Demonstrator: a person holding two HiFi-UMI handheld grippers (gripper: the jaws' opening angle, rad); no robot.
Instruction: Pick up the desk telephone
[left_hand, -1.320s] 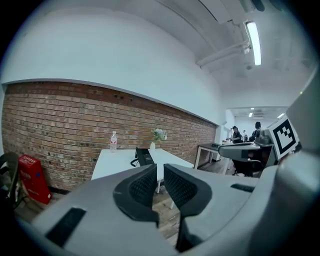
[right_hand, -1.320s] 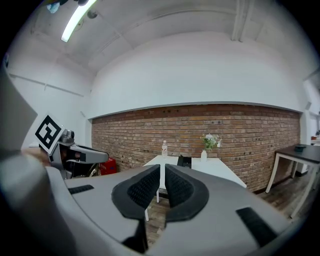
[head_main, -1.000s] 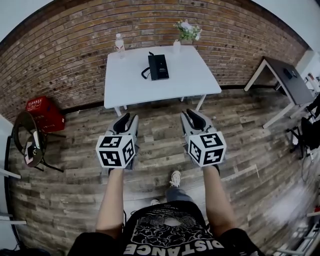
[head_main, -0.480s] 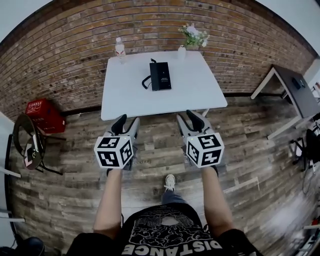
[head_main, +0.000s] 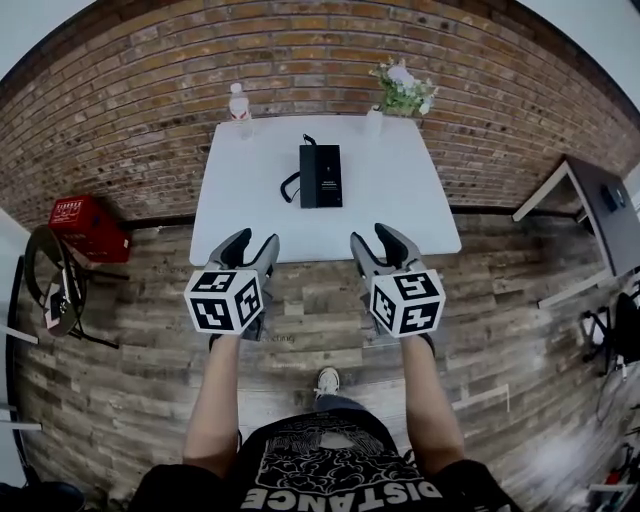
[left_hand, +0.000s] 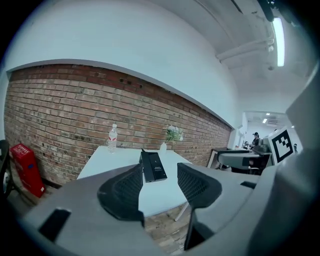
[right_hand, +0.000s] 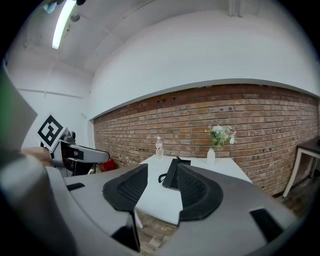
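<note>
Brick wall (head_main: 130, 120) backs a white table (head_main: 250, 210); plank floor (head_main: 150, 380) lies in front. Far left on the floor is a round dark chair (head_main: 55, 285), then a red crate (head_main: 88, 225) by the wall. At the table's far left corner a clear water bottle (head_main: 238, 102) stands upright. Left forearm (head_main: 218, 400) is bare and stretched straight ahead, its hand hidden behind the marker cube (head_main: 224, 300). Left gripper (head_main: 252, 243) points forward and slightly down, tips near the table's near edge, touching nothing. Its jaws stand wide apart and are opening, with nothing between the pads; its own view shows only the distant table top through the gap. Desk telephone (head_main: 320, 175) lies flat near the table's middle. It is black, with its long side running away from the person and a coiled cord (head_main: 289, 187) looping off its left side. It is well apart from both grippers. Right gripper (head_main: 376, 240) is held level with the left one and parallel to it, with the same forward, slightly downward tilt and its tips near the table edge. Its jaws are partly apart and opening, empty. Right forearm (head_main: 425, 400) is likewise bare and straight. A white vase of flowers (head_main: 400, 92) stands at the table's far right corner. A dark desk (head_main: 590, 200) stands off to the right.
</note>
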